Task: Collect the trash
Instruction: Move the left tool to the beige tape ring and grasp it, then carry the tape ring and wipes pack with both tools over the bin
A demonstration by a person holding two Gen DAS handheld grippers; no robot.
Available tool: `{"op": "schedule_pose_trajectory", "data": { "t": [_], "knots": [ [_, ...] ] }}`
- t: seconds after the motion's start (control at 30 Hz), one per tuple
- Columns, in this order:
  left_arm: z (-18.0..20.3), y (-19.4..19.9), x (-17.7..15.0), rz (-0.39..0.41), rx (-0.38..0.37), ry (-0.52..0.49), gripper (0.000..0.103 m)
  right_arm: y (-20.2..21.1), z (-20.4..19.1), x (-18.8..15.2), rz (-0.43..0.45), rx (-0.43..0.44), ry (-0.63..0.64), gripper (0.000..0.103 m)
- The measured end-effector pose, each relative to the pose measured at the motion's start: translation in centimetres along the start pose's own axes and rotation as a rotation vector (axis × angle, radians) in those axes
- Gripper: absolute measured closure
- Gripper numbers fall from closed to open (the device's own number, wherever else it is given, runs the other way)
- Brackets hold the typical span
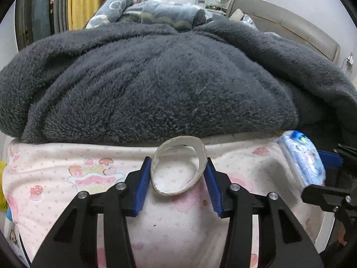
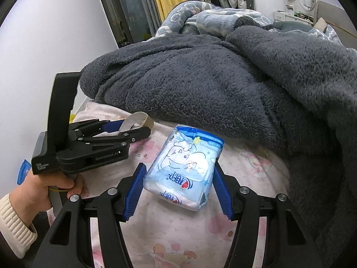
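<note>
Left hand-held gripper (image 1: pixel 178 174): jaws are pressing both sides of the cardboard tape ring (image 1: pixel 178 167).
Right hand-held gripper (image 2: pixel 178 187): jaws are standing apart around the tissue pack (image 2: pixel 184 167), lying on the pink bedsheet (image 2: pixel 245 178).

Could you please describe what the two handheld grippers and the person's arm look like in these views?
Both grippers, left and right, have black linkage arms with silver rivets and ribbed blue finger pads. The left gripper's black body carries white lettering and an upright black post. The hand holding it wears a ribbed cream cuff.
</note>
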State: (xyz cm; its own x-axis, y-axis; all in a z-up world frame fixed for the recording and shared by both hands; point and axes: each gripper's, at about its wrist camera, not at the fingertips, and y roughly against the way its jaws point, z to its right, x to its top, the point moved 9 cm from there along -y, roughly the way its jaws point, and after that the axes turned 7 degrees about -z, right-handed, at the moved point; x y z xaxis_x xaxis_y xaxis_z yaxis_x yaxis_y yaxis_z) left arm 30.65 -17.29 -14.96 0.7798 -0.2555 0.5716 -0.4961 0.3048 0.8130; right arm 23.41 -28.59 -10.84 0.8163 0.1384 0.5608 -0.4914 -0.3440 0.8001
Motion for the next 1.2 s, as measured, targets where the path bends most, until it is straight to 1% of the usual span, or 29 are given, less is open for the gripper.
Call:
{"op": "schedule_pose_trajectory", "data": {
  "t": [0.17, 0.33, 0.53, 0.63, 0.8, 1.2],
  "knots": [
    [0.0, 1.3, -0.7, 0.008, 0.022, -0.009, 0.053, 0.1, -0.7, 0.2, 0.004, 0.002, 0.004, 0.043],
    [-0.5, 3.3, -2.0, 0.014, 0.033, 0.009, 0.053, -0.2, -1.2, 0.1, -0.004, 0.007, -0.004, 0.043],
    [-1.2, 5.6, -3.4, 0.025, 0.052, 0.026, 0.053, 0.1, -2.4, -0.3, -0.007, 0.039, -0.024, 0.043],
    [-2.1, 7.0, -4.9, 0.028, 0.068, 0.049, 0.053, 0.7, -3.4, -0.1, 0.004, 0.06, -0.023, 0.043],
    [-3.6, 8.7, -6.3, 0.039, 0.094, 0.076, 0.053, 1.2, -5.7, 0.1, 0.013, 0.096, -0.009, 0.043],
    [-7.1, 11.3, -8.9, 0.042, 0.155, 0.129, 0.053, -0.2, -10.0, 0.7, -0.009, 0.142, 0.023, 0.043]
  ]
}}
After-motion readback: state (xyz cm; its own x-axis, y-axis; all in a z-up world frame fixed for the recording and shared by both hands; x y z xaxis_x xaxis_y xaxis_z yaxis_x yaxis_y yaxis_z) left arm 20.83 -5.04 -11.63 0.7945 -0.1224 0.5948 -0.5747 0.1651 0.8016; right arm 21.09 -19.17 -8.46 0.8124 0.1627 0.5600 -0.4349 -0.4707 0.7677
